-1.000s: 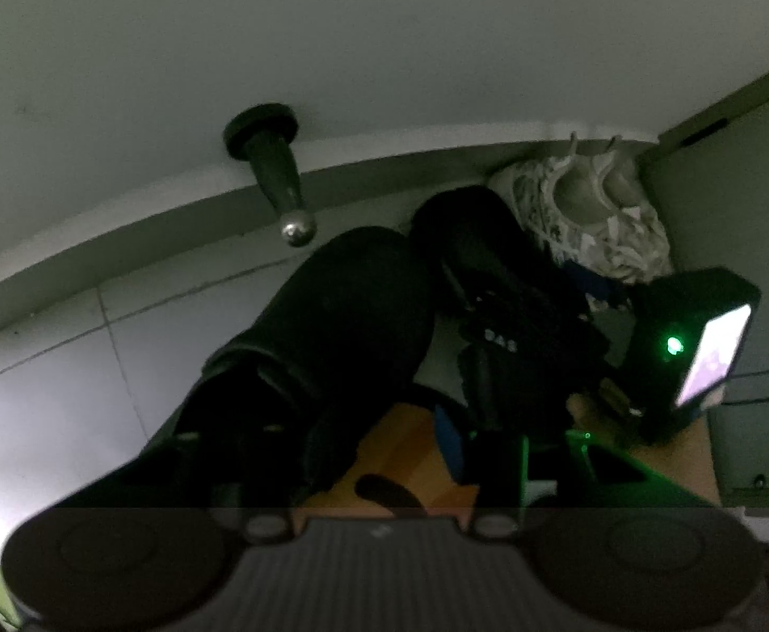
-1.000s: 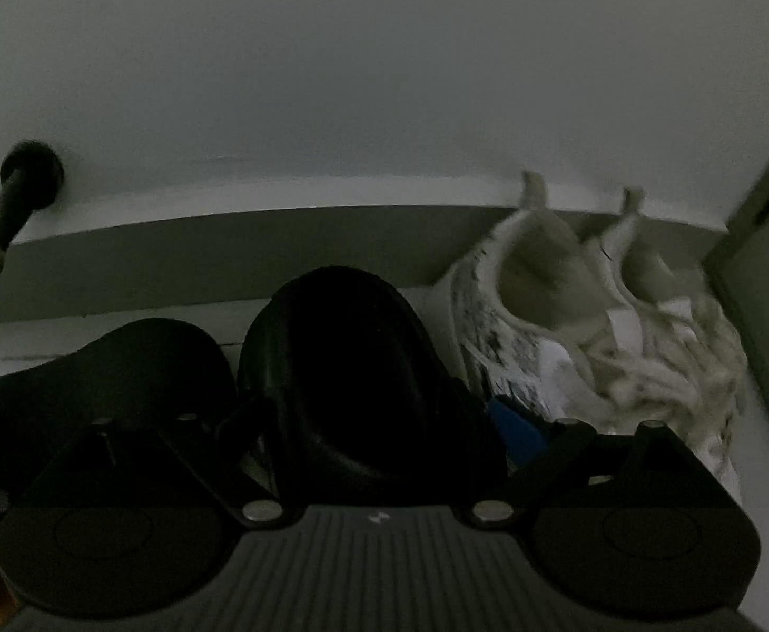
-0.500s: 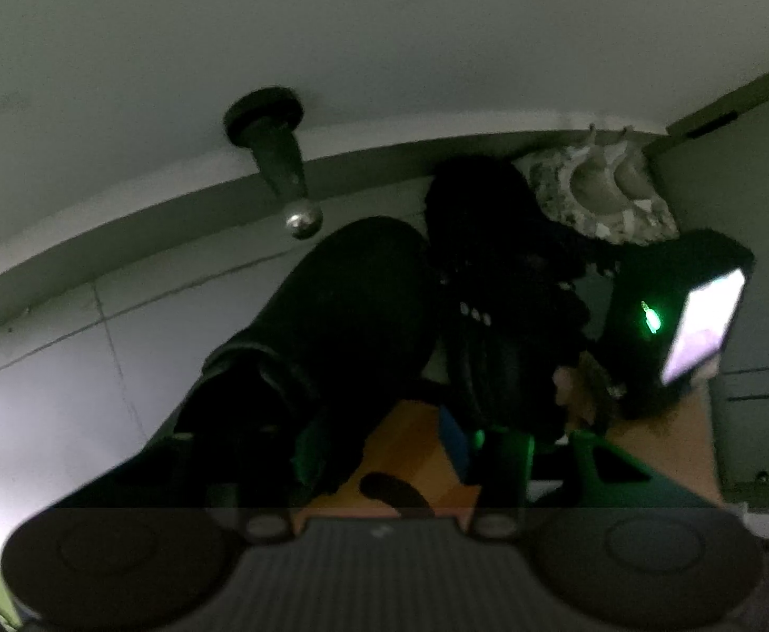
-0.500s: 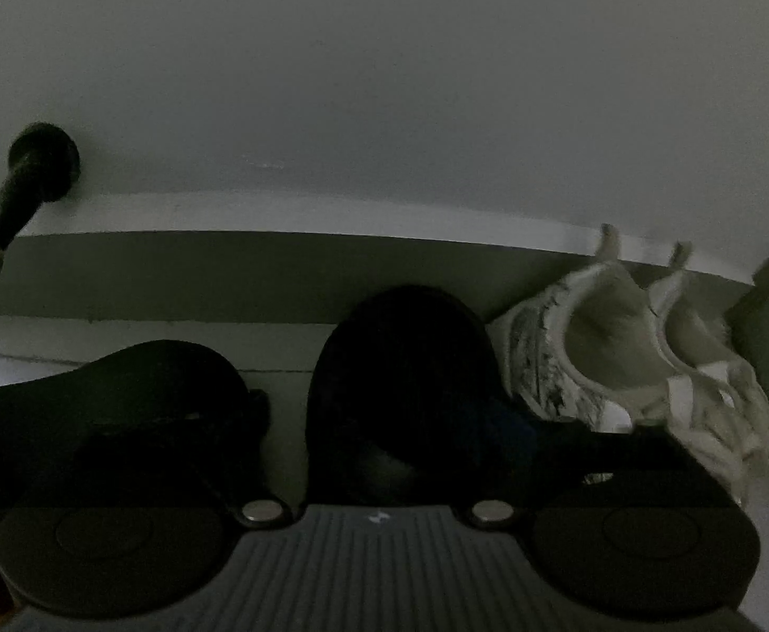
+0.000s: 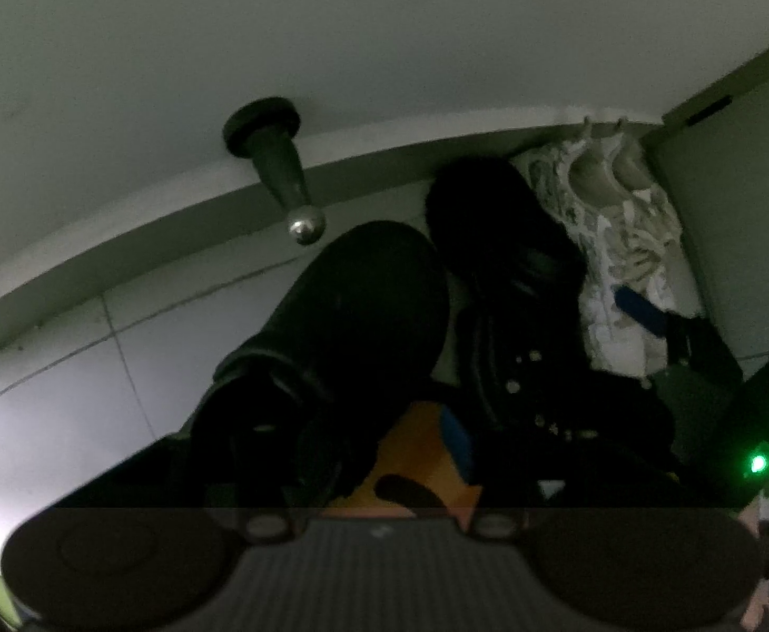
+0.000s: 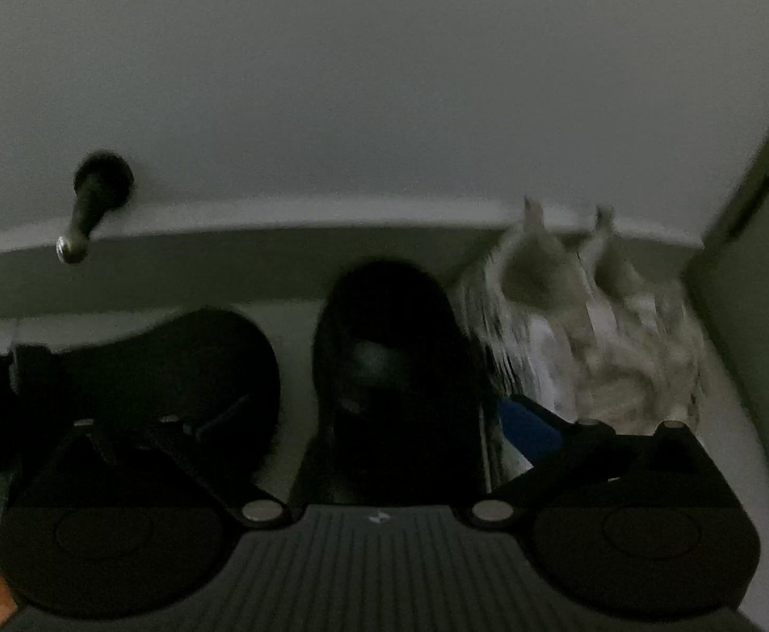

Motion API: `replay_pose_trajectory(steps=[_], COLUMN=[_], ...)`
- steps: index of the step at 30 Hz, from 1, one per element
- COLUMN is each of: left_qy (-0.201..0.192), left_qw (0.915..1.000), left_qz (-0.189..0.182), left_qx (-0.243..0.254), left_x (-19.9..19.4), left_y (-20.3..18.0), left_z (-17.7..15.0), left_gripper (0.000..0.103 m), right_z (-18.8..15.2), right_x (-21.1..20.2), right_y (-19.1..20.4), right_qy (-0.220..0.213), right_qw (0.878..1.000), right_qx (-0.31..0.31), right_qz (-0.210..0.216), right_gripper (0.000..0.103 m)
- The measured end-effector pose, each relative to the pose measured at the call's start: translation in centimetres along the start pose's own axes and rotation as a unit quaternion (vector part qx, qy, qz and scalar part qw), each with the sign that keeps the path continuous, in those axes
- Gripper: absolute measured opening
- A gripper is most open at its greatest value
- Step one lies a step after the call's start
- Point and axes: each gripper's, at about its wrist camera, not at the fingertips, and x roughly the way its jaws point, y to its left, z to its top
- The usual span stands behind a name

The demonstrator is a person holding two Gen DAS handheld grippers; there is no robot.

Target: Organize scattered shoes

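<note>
At the far left of the left wrist view a black door stopper with a metal ball tip stands out from the white wall, above the tiled floor. Right of it, the left tool has a black shoe at its fingers, but the dark hides whether the pads press on it, so I cannot tell its state. Next comes the second black shoe, standing with its heel to the baseboard; the right tool is opening wide around it, and the pads do not touch it. At the far right, the white patterned sneakers already stand as a pair against the wall. I judge that the black pair is now being lined up; next, the left shoe needs to go just beside its partner.
</note>
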Motion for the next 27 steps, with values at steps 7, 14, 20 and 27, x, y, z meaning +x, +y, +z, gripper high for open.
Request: replay_pose_trajectory(steps=[7, 14, 20, 27], left_qy=[-0.018, -0.023, -0.011, -0.012], left_qw=[0.9968, 0.9915, 0.9908, 0.9883], left_qz=[0.043, 0.067, 0.084, 0.083], left_qx=[0.064, 0.109, 0.106, 0.127], left_x=[0.3, 1.7, 3.9, 4.6], left_y=[-1.4, -0.7, 0.4, -0.3], left_z=[-1.2, -1.4, -1.0, -0.7], left_gripper=[0.074, 0.087, 0.091, 0.097], right_z=[-2.9, -4.7, -5.5, -5.8], right_x=[1.9, 3.4, 3.1, 2.9], right_y=[0.4, -0.3, -1.2, -1.2], right_qy=[0.060, 0.066, 0.044, 0.047], right_qw=[0.998, 0.996, 0.995, 0.995], right_qx=[0.030, 0.060, 0.073, 0.061], right_qz=[-0.015, -0.028, -0.043, -0.066], right_gripper=[0.103, 0.103, 0.103, 0.103])
